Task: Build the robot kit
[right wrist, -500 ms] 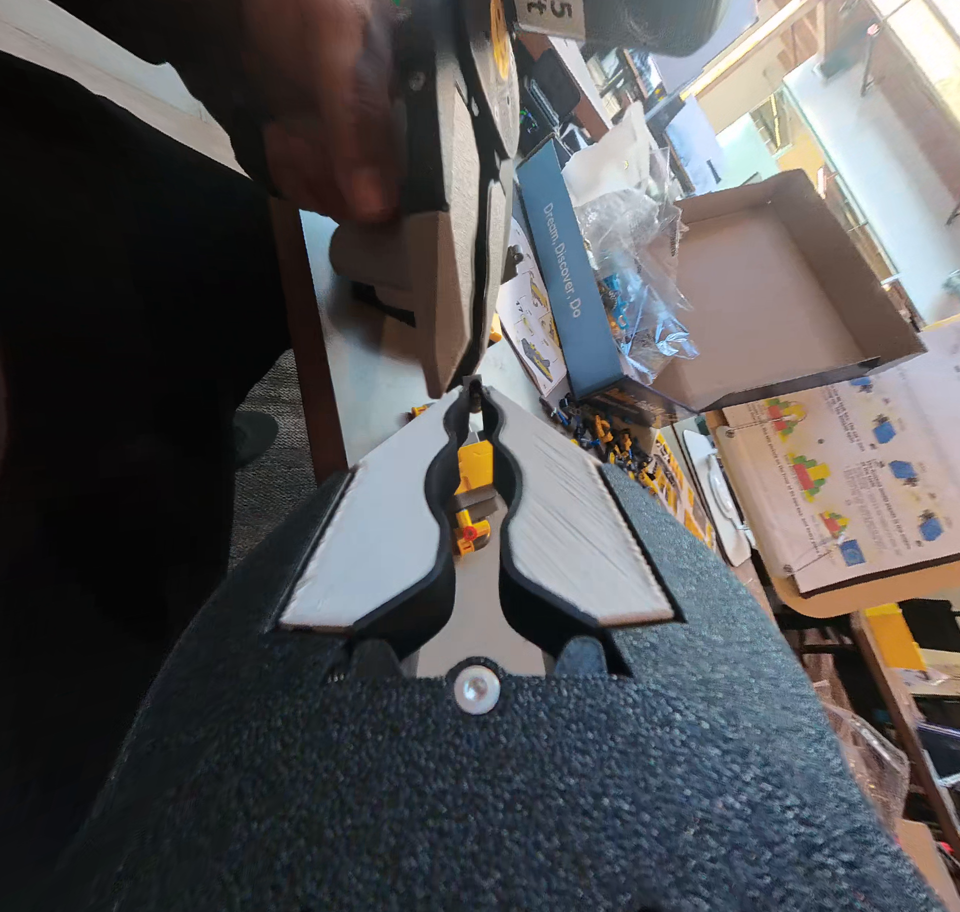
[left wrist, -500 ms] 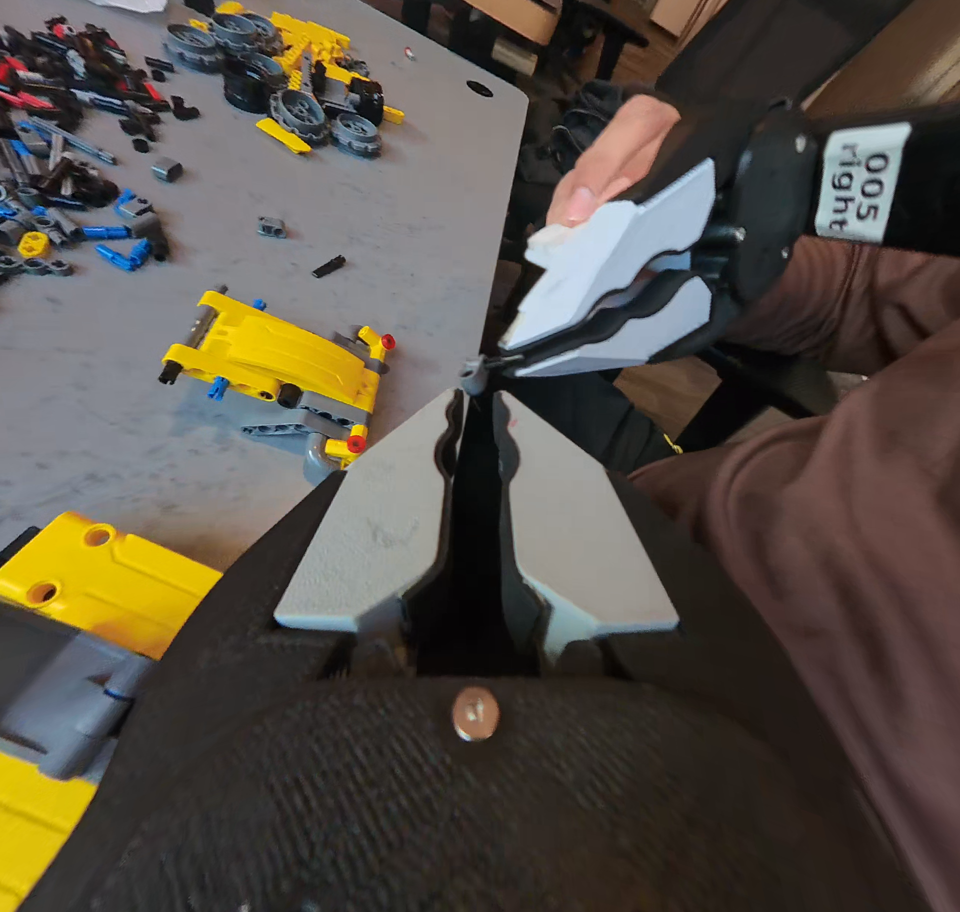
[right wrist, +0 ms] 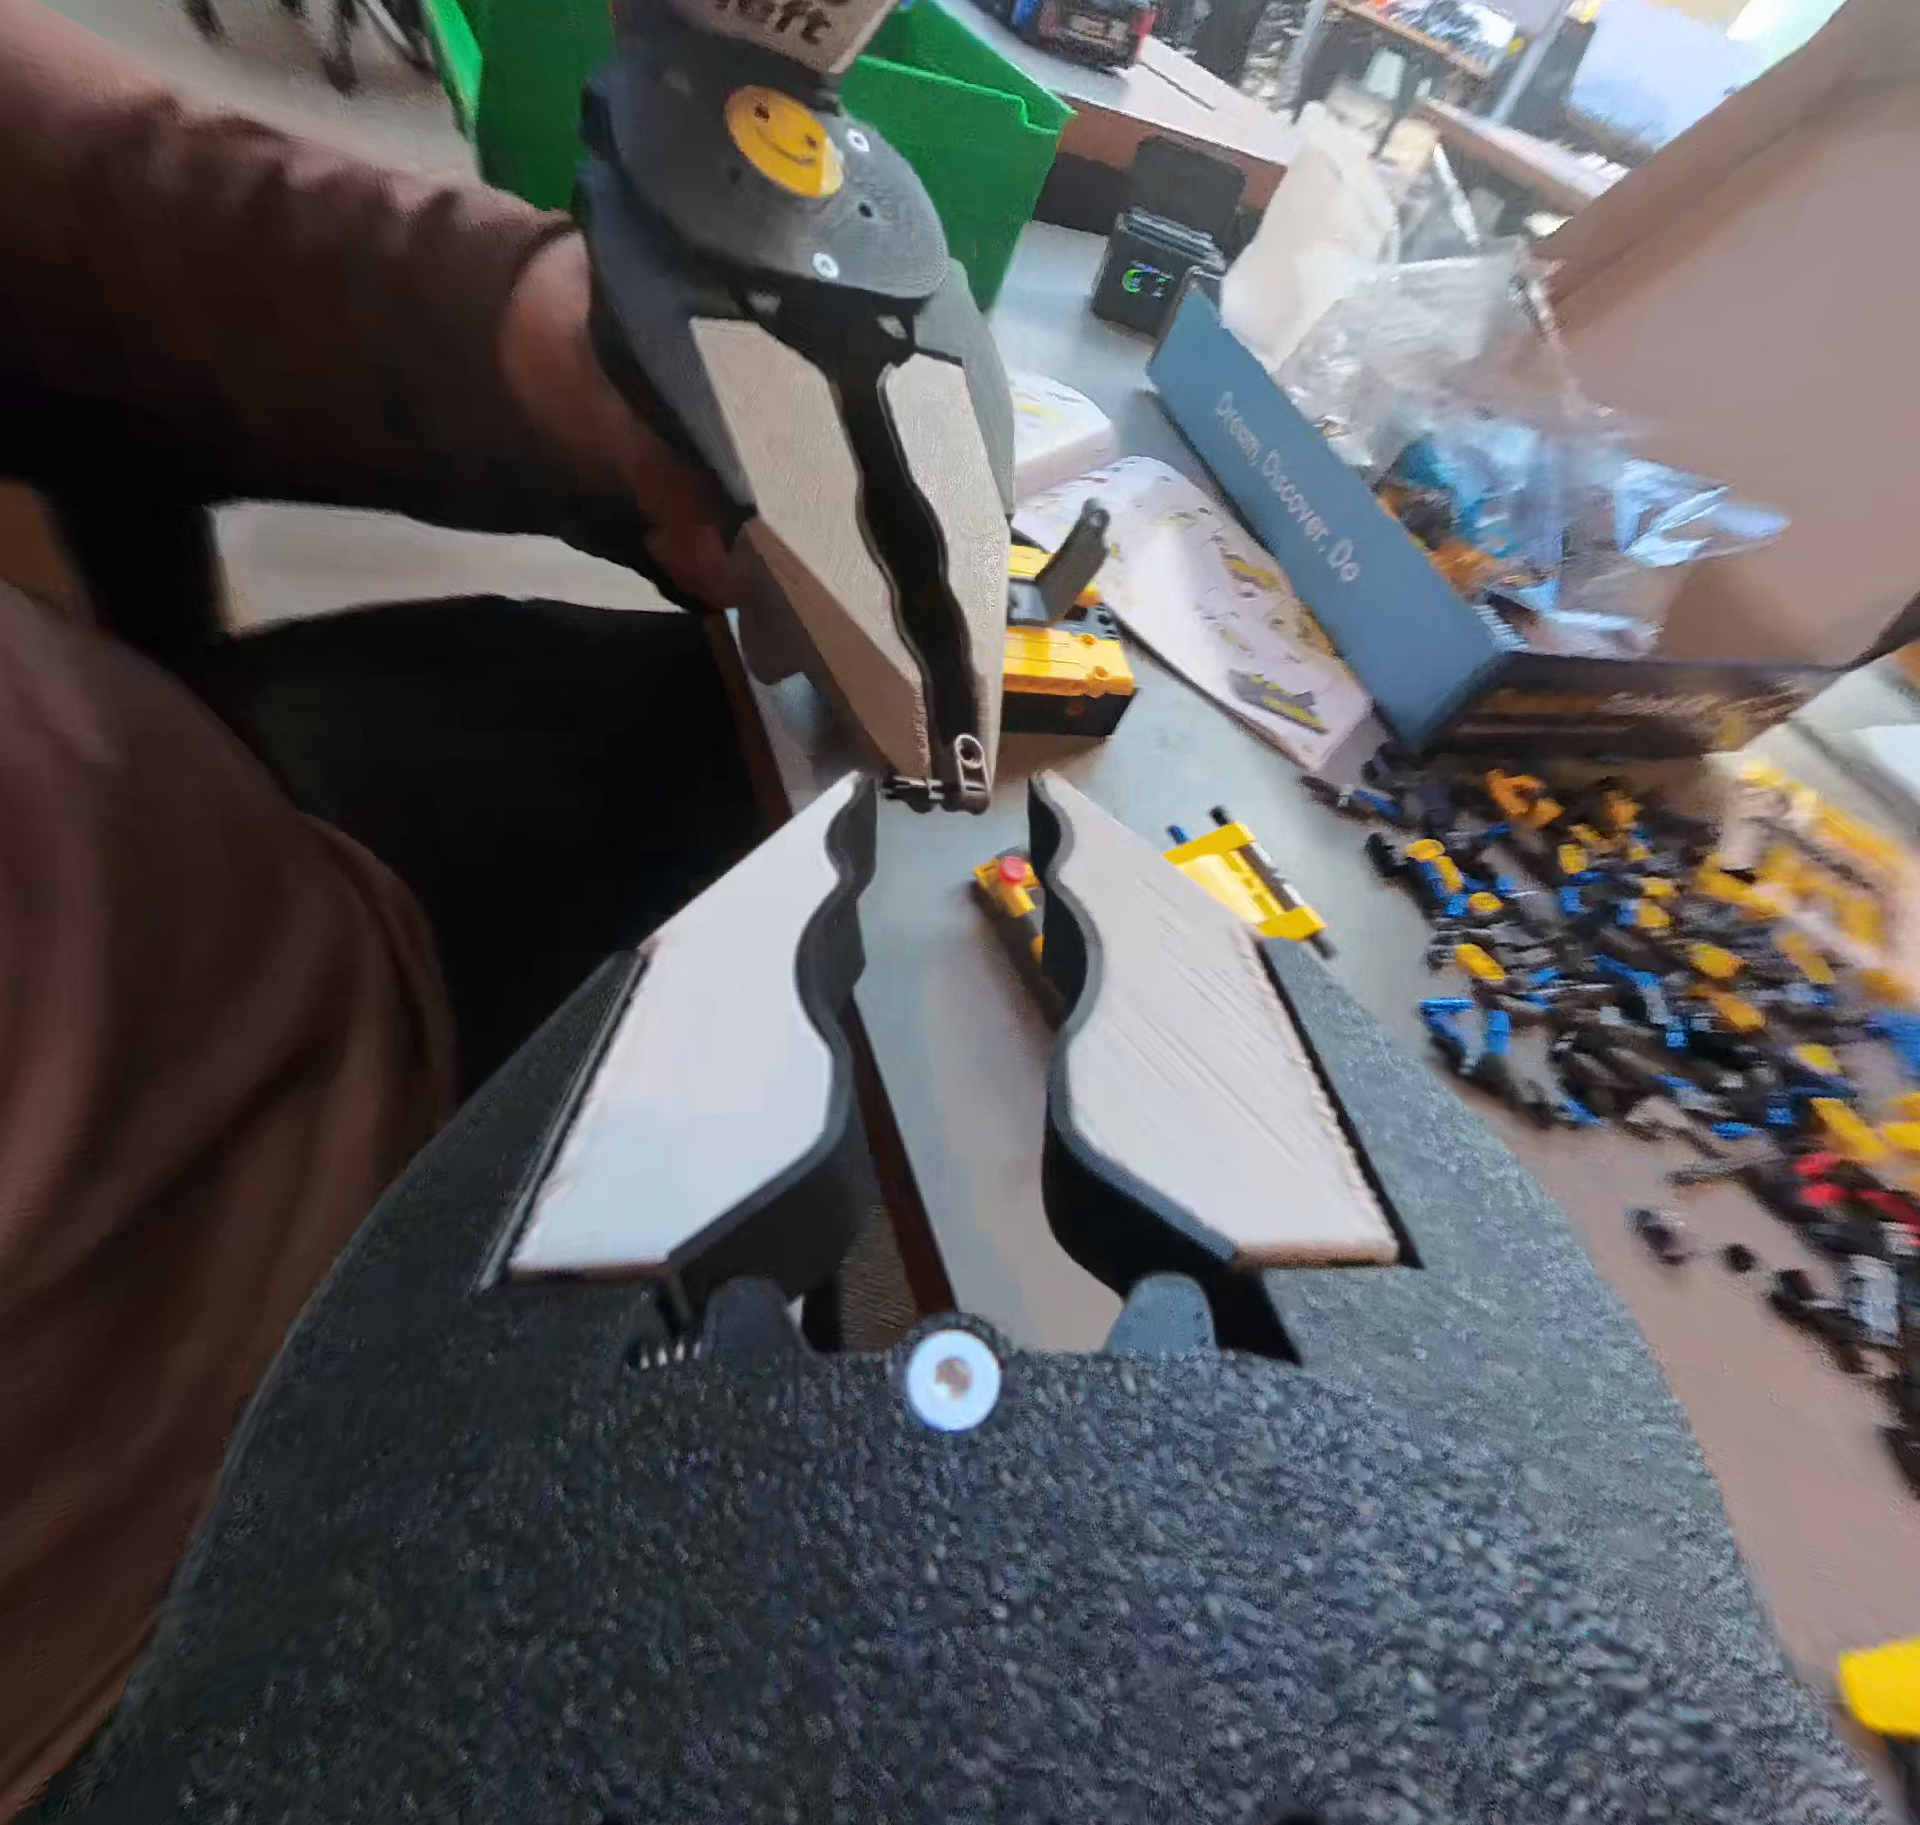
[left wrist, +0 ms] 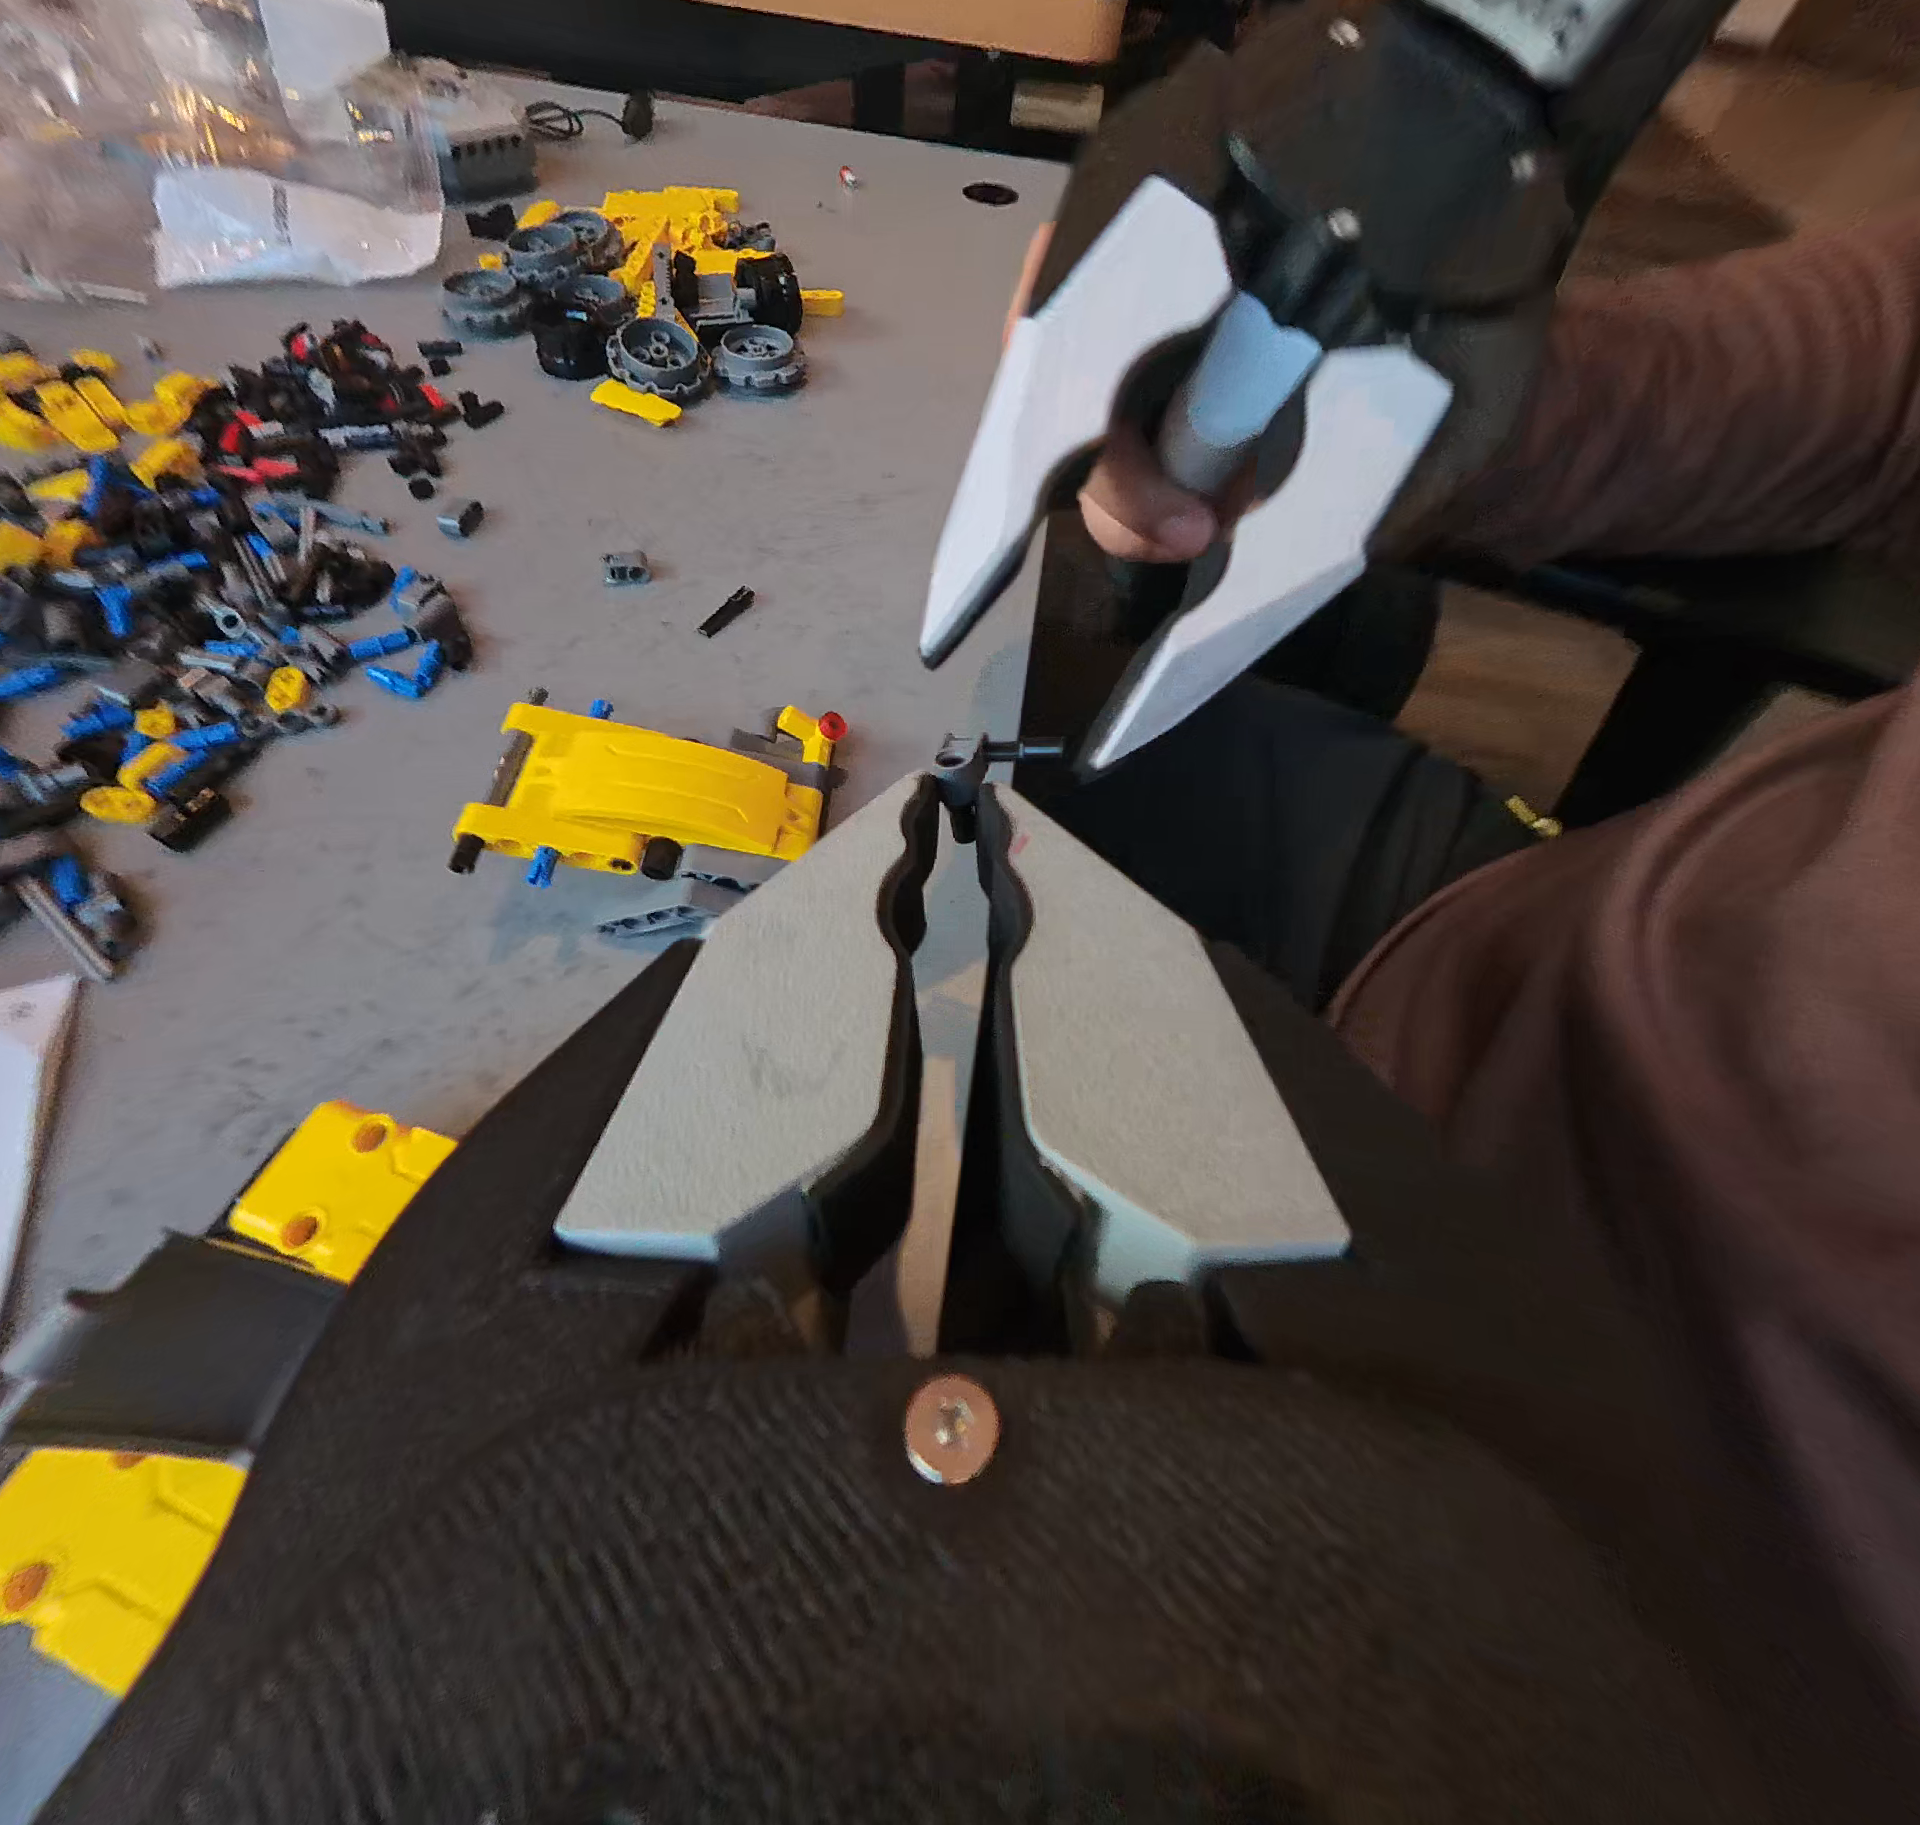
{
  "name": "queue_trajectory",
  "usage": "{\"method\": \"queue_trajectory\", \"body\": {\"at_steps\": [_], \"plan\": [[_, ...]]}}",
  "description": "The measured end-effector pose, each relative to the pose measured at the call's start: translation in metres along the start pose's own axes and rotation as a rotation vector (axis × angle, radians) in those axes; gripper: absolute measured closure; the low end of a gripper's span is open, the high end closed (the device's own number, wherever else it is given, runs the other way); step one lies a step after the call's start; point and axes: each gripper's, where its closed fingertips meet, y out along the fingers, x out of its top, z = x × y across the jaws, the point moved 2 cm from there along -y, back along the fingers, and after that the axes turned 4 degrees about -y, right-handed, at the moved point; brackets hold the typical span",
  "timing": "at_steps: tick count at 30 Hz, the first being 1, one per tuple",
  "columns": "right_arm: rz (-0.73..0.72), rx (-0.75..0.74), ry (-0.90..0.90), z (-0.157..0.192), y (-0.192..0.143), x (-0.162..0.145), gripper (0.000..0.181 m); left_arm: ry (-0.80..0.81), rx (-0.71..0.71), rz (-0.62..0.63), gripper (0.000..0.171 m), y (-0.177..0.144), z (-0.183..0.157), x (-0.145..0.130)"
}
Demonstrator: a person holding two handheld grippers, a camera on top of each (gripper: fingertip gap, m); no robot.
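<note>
The big grey table (left wrist: 312,996) fills the left half of your left wrist view. A blue box (right wrist: 1340,549) with a clear plastic bag (right wrist: 1538,466) in it sits at about 1 o'clock in your right wrist view. A wide heap of small blue, black and yellow pieces (left wrist: 156,570) lies at 9 to 10 o'clock in the left wrist view. A pile of grey wheels (left wrist: 644,310) mixed with yellow parts sits at 11 o'clock. A yellow built part (left wrist: 644,799) with a red dot lies on the table just left of your left tips.

Your left gripper (left wrist: 961,809) is clenched on a small grey connector (left wrist: 958,767) with a thin black pin (left wrist: 1023,749) sticking out toward 3 o'clock. It is held in the air by the table's edge.

Your right gripper (right wrist: 951,799) is released, with its jaws spread wide and nothing between them. The pin's end is just beside your right gripper's lower finger tip (left wrist: 1101,752); you cannot tell if they touch.
</note>
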Motion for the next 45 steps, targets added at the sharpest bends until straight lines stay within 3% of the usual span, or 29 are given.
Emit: {"method": "queue_trajectory", "body": {"at_steps": [5,9,32,41,45], "plan": [[-0.009,0.087,0.034,0.007,-0.003,0.000,0.156,0.246,0.060,-0.007,0.167,0.000,-0.010,0.003],[-0.003,0.098,0.014,0.011,-0.002,0.000,0.159,0.307,0.075,-0.017,0.167,0.001,-0.013,0.004],[0.200,0.128,-0.117,0.021,0.006,-0.021,0.163,0.272,0.047,0.083,0.167,0.012,-0.012,-0.018],[0.160,0.166,-0.051,0.026,0.009,-0.021,0.164,0.229,-0.005,0.072,0.168,0.008,-0.014,-0.023],[0.071,0.200,-0.035,0.028,0.004,-0.008,0.163,0.195,-0.091,0.008,0.168,-0.001,-0.020,-0.014]]}}
